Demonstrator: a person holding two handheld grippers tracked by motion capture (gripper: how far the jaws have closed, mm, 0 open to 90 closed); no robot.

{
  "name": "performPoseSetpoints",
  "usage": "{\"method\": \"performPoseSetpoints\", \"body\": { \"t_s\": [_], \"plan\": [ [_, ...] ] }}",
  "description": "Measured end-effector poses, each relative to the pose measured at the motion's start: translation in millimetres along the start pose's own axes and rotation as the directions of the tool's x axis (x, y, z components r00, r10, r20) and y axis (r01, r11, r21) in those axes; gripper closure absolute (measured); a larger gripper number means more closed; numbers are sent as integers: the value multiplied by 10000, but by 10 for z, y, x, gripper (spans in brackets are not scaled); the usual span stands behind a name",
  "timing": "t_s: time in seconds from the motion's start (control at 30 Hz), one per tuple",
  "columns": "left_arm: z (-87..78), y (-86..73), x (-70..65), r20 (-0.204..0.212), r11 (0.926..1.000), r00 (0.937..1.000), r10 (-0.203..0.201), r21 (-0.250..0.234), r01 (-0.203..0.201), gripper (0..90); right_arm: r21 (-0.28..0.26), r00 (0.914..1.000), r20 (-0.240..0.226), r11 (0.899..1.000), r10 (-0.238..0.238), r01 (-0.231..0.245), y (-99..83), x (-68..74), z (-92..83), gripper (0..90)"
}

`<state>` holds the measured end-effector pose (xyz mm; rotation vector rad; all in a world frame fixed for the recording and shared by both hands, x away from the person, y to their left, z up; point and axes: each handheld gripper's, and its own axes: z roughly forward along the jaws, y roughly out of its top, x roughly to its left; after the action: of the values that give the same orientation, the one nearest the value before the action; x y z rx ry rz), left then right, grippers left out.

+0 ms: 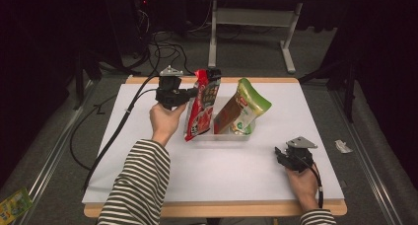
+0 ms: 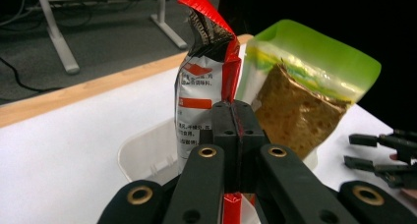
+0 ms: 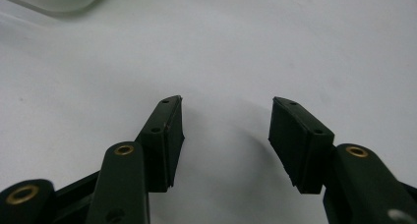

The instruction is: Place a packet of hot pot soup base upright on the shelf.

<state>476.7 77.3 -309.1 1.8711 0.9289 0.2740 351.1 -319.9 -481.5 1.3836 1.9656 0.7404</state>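
1. gripping the red snack bag (image 1: 201,104) by its side seam, the left gripper (image 1: 190,93) has its jaws clenched flat on the foil; in the left gripper view a red strip of the bag (image 2: 209,81) runs down between the closed pads.
2. the bag stands nearly upright, long axis vertical and leaning a little toward the left edge of the table (image 1: 148,185), its bottom end down in the clear tray (image 1: 222,136) near the table's middle.
3. beside it in the same tray, the green pouch (image 1: 246,109) leans toward the right edge; the two are close, and i can't tell whether they touch.
4. the right gripper (image 1: 282,156) rests near the front right corner, jaws released with only bare table between them, well apart from the tray.
5. my read: the next move hangs on the bag lying straight ahead of the left jaws and already over the tray, so the left hand, far the nearer, need only settle it and let go.
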Motion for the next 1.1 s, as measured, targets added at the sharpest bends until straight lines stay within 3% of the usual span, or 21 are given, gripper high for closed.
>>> {"method": "performPoseSetpoints", "body": {
  "t_s": [0.1,0.2,0.33,0.5,0.63,1.1],
  "plan": [
    [25,22,19,-44,9996,9998,-177,-216,176,900,-35,10000,30,10000,-24,24,-1,5,1,473],
    [47,-8,-5,-117,9995,9999,-31,-318,27,900,-60,9999,74,10000,-70,70,-1,12,1,473],
    [58,-79,-69,58,9997,9997,228,-20,-228,900,-41,9999,104,10000,-57,58,-1,19,-1,474],
    [31,-71,-59,210,9992,9996,190,337,-197,882,-66,9998,151,9999,-125,126,-2,20,-1,472],
    [36,-90,-68,67,9977,9988,488,460,-491,877,-77,9998,160,9999,-150,151,-3,21,-1,473],
    [-9,-104,-76,-104,9945,9968,794,696,-784,774,-79,9996,206,9997,-208,210,-3,27,-3,473]
  ]
}}
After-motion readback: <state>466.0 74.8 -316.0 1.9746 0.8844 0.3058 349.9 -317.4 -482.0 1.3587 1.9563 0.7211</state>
